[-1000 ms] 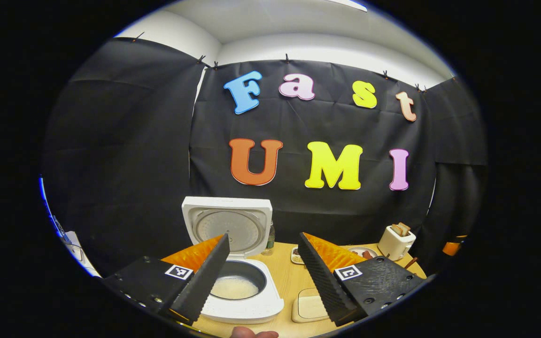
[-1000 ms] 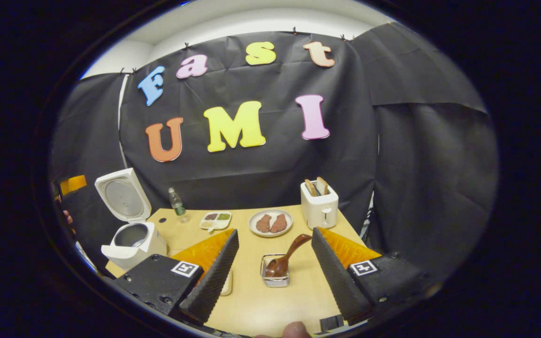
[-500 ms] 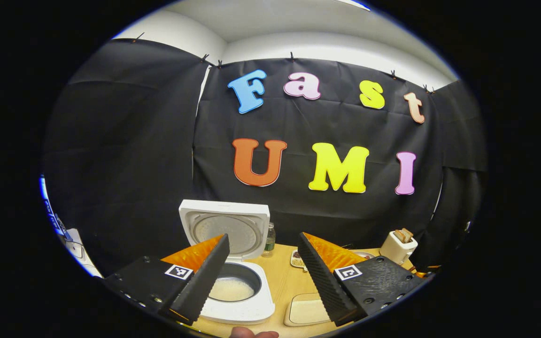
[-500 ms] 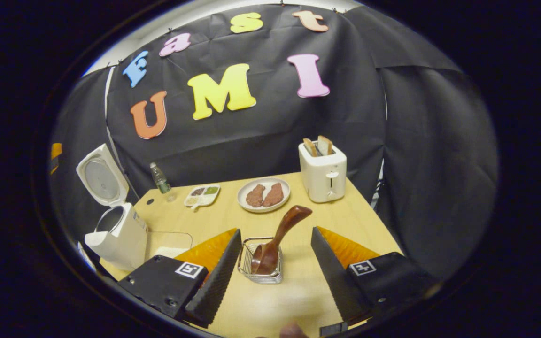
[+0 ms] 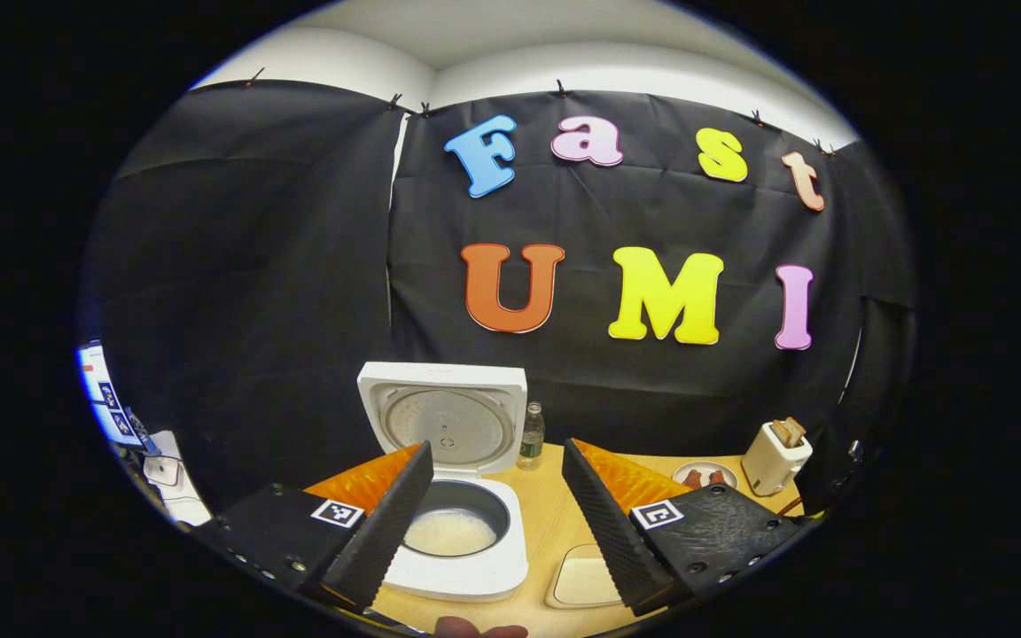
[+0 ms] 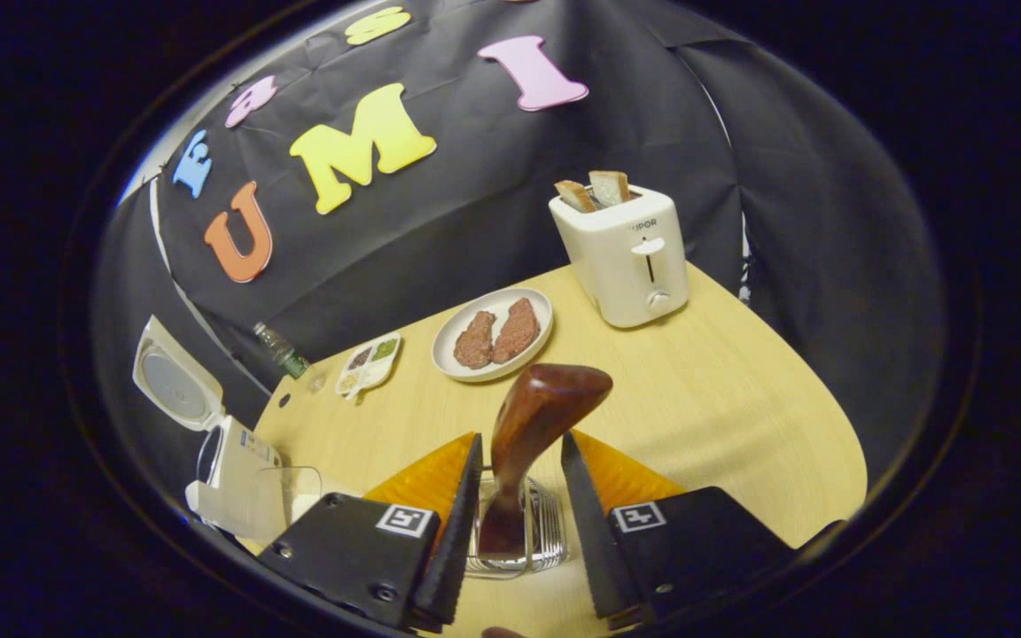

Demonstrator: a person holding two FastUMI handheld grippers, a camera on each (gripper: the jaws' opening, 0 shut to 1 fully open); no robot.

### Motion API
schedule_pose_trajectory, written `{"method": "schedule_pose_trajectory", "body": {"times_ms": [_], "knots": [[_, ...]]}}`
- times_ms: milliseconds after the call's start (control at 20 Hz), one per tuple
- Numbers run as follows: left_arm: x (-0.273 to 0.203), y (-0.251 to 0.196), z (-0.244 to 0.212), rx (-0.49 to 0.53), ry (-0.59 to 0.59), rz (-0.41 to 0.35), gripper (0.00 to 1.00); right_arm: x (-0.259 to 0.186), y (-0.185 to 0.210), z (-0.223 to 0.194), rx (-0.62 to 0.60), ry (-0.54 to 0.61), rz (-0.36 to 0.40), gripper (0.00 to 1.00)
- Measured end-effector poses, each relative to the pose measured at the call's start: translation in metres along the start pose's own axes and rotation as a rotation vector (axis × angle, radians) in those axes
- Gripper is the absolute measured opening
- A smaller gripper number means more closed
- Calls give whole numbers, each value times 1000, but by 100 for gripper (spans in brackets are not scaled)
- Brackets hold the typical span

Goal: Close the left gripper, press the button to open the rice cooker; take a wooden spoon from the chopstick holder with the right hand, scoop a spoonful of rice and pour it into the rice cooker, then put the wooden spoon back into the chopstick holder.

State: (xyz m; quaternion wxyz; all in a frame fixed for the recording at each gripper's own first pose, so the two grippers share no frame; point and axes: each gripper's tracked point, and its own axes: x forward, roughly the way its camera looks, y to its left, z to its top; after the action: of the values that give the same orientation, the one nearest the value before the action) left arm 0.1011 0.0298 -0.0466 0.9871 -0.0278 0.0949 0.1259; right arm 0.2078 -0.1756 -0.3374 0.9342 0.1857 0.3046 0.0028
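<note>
Light wood-grain worktop (image 6: 723,390) carries everything. White square rice cooker (image 5: 462,567) sits at its left end, lid (image 5: 446,425) swung fully up, pale rice lying in the dark inner pot (image 5: 452,530). White two-slot toaster (image 6: 624,252) with two bread slices stands at the far right by the black cloth wall. White round plate (image 6: 539,306) with two brown patties lies between toaster and a small divided white condiment tray (image 6: 369,361). Small wire-mesh chopstick holder (image 6: 546,536) stands near the front edge, the dark brown wooden spoon (image 6: 535,421) upright in it, bowl down. Left claw (image 5: 497,509) hangs wide open above the cooker, holding nothing. Right claw (image 6: 518,523) brackets the spoon handle, part open; contact cannot be told.
</note>
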Motion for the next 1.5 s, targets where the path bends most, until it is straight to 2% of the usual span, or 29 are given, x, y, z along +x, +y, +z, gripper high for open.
{"method": "schedule_pose_trajectory", "body": {"times_ms": [50,100,200,300,550,750,900,1000,1250,1400,1500], "knots": [[0,2,-1,3,3,5,94,0,1,3,7,-2,3,46],[1,3,-1,-2,5,9,94,-3,2,4,8,-1,6,45],[0,5,-1,-15,4,11,95,-8,5,3,0,-2,1,32],[-1,7,-2,-18,0,8,95,-14,11,0,4,13,7,26],[1,15,-5,-49,-10,-33,95,-38,22,8,-45,-12,-33,20],[4,28,-8,-59,-23,-88,95,-73,47,48,-102,-129,-87,13],[7,44,-12,-49,-32,-127,94,-103,92,69,-172,-213,-91,11],[9,60,-11,-45,-44,-145,95,-120,133,70,-213,-250,-65,11],[14,99,-16,-45,-49,-171,94,-127,238,22,-354,-243,43,11],[18,124,-23,-49,-39,-172,94,-109,271,-28,-461,-200,49,11],[19,140,-30,-41,-22,-170,94,-91,274,-56,-540,-175,11,11]]}}
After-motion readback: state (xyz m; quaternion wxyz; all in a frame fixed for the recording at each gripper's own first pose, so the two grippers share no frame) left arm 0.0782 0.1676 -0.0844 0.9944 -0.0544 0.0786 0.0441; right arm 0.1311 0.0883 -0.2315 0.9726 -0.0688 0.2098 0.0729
